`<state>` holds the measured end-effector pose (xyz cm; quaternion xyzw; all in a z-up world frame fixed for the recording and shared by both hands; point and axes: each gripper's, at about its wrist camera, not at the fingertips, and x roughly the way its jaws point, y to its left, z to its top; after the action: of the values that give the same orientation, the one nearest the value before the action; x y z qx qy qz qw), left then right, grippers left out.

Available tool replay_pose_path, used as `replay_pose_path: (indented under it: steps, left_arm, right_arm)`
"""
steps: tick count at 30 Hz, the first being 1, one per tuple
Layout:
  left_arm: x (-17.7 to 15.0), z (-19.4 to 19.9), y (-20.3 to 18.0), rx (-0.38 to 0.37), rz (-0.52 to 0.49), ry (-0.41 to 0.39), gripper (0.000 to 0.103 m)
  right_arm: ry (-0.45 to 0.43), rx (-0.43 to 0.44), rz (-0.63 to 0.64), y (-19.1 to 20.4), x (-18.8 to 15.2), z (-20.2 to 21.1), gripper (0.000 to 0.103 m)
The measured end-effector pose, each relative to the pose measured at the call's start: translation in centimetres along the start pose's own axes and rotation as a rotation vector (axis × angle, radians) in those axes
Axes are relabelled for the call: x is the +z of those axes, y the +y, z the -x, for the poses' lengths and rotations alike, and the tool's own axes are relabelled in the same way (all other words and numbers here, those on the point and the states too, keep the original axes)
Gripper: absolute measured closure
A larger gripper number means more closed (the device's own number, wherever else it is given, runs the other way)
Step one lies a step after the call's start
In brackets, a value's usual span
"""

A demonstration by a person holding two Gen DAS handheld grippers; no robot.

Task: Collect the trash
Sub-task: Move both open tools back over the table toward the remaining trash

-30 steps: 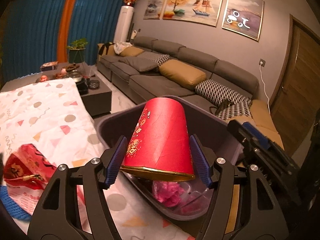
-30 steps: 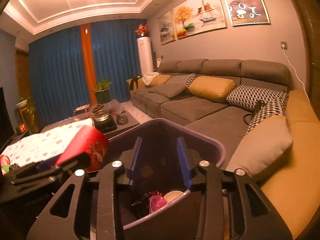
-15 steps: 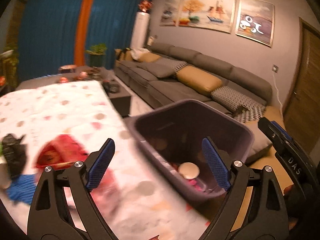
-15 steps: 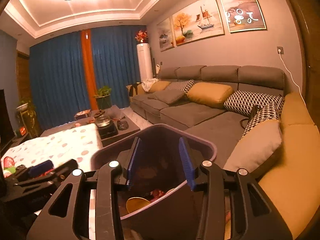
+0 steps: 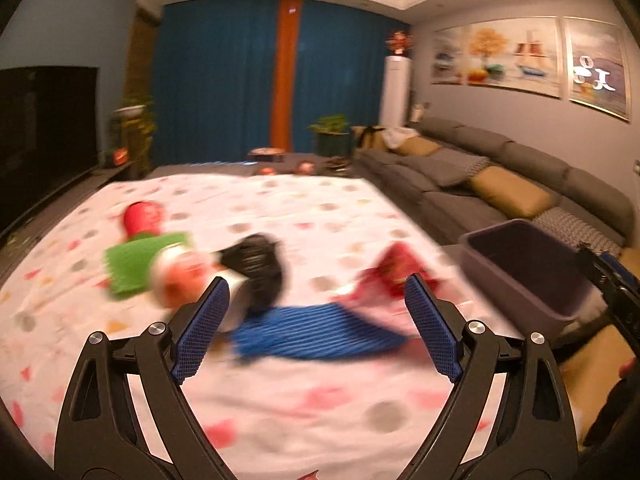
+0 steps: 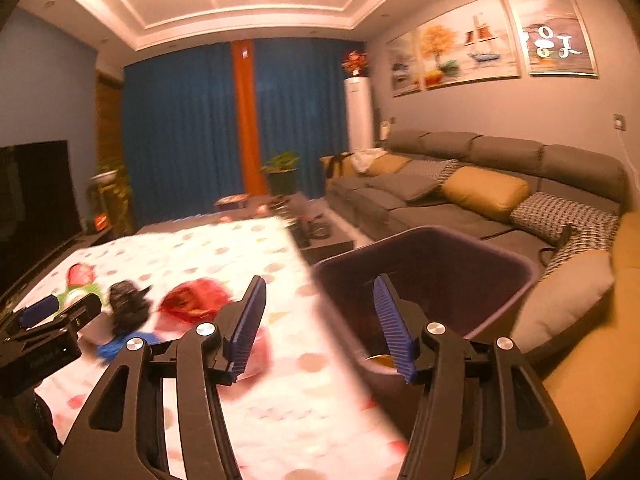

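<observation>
Left gripper (image 5: 316, 322): jaws spread wide, nothing between the pads, touching nothing; poised above the table (image 5: 328, 408) with its dotted white cloth; aimed at the heap of litter.

Right gripper (image 6: 320, 326): jaws part-way apart and just been widening, released, nothing gripped; left pad over the cloth edge, right pad over the mouth of the bin (image 6: 516, 280).

Bin: dark purple, rectangular, open side up, just off the right edge of the table, in front of the sofa (image 6: 500, 160); a round yellowish rim (image 6: 380, 358) low inside, mostly hidden behind the right pad, identity not readable.

Litter on the cloth, all motion-blurred:
- blue ribbed sheet (image 5: 316, 334); flat, long axis across the left wrist view, nearest the left jaws;
- red wrapper (image 5: 394, 272); crumpled, at the sheet's right end, toward the bin;
- black crumpled item (image 5: 256, 270); behind the sheet, kind not discernible;
- green piece (image 5: 136, 266); flat, left of the black item;
- white-and-red round item (image 5: 178, 278); between green piece and black item, too smeared to name;
- red round object (image 5: 142, 216); farther back, beside the green piece.

Edges of each view cut off by the fisheye rim; left gripper body seen only partly at the right wrist view's left margin.
</observation>
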<state>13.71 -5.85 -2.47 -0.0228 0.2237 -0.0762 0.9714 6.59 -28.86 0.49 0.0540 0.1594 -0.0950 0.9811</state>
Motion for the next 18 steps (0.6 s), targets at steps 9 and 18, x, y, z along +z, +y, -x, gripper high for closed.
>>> replay_pose_path:
  steps: [9,18]
  left_arm:
    - [-0.8,1.2,7.2,0.12,0.078,0.022,0.012]
    - [-0.5,0.3,9.6,0.118,0.123,0.018,0.007]
  right_arm:
    - [0.099,0.11,0.103,7.5,-2.2,-2.6,0.044]
    - [0.192,0.15,0.136,12.4,-2.7,-7.2,0.044]
